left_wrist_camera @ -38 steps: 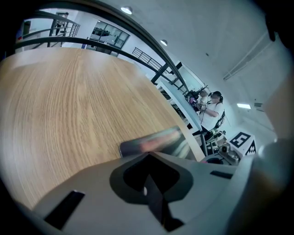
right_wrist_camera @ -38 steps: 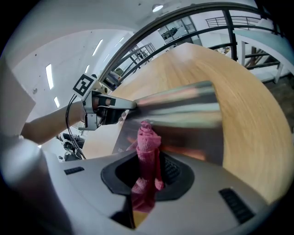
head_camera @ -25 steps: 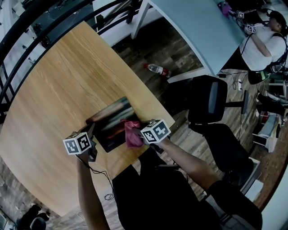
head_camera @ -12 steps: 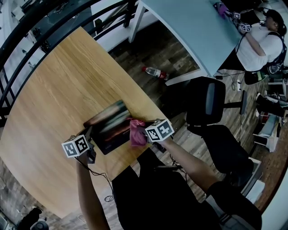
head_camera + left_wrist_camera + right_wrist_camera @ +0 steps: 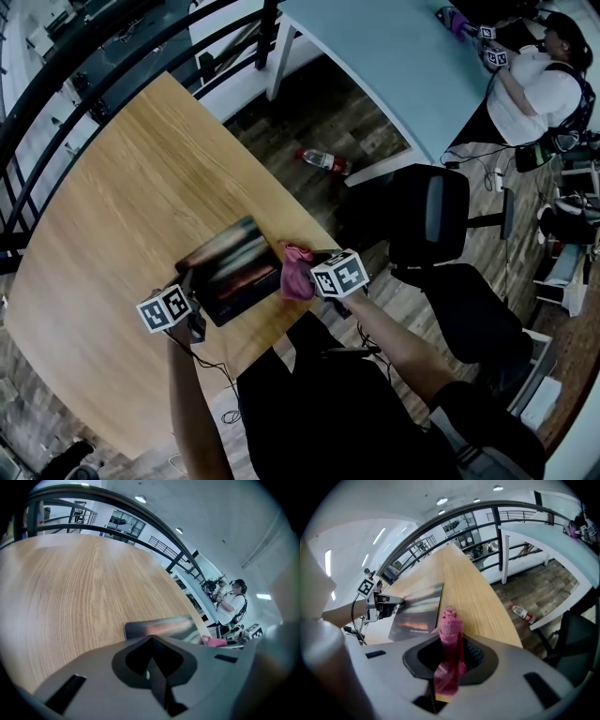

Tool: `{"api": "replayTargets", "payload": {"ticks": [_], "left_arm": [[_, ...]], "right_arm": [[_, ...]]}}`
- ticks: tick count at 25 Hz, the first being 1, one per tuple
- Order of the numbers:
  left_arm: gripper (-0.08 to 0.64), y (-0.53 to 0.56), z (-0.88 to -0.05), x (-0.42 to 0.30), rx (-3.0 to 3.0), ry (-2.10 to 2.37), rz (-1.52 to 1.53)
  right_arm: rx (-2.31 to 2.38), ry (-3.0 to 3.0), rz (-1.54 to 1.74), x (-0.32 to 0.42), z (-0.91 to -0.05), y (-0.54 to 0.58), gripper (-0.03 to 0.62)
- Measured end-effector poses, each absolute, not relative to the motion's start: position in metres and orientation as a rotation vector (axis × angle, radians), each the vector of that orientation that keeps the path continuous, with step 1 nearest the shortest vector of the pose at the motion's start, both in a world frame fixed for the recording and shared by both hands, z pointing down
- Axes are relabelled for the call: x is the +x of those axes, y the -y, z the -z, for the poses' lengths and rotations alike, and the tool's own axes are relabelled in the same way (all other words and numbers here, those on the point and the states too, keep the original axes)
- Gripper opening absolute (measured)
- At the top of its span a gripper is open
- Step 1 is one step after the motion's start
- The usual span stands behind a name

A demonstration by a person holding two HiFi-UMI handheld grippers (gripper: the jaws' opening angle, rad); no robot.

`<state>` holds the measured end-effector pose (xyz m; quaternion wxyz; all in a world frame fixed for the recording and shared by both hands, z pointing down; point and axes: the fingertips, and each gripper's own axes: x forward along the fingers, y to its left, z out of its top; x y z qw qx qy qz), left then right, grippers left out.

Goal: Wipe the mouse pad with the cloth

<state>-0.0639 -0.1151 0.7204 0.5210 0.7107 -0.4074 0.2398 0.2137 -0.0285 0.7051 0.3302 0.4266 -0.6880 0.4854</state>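
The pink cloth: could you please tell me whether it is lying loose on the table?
No, the right gripper view shows the pink cloth pinched between the closed jaws of the right tool.

A: finish on table [image 5: 122,234]?
B: pale wood, straight grain, smooth, low satin sheen.
A: mouse pad [image 5: 234,267]?
B: dark, smooth, glossy top, streaked with reflections.
A: cloth [image 5: 298,272]?
B: pink fabric, soft and nappy, matt.
A: shells of left gripper [image 5: 152,656], right gripper [image 5: 449,641]?
B: grey plastic, smooth, matt. marker cubes [image 5: 339,274]: flat black-on-white print, no glare.
A: surroundings?
B: railing [image 5: 502,550]: dark metal, faint shine. floor [image 5: 309,103]: dark wood planks, dull, uneven tone. bottle [image 5: 323,160]: clear plastic, glossy. blue desk [image 5: 394,56]: smooth, even, matt. chair [image 5: 441,216]: black, matt; material not readable.
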Motion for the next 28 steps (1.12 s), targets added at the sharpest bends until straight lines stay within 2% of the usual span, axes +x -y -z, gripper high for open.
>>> {"api": "replayTargets", "payload": {"ticks": [7,14,22,28], "left_arm": [[0.023,0.111,-0.707,-0.055,1.623,0.931,-0.385],[0.023,0.101,-0.633,-0.035,1.712,1.006,-0.199],[0.023,0.068,-0.497,-0.051,1.951,1.466,-0.116],[0.023,0.012,-0.435,-0.062,2.056,1.785,-0.182]], "right_arm": [[1.284,1.987,-1.092,0.225,-0.642,0.061,0.077],[1.38,2.152,-0.977,0.226,-0.586,0.078,0.077],[1.416,2.425,-0.751,0.196,-0.502,0.095,0.077],[1.34,2.573,-0.617,0.153,-0.442,0.075,0.077]]}}
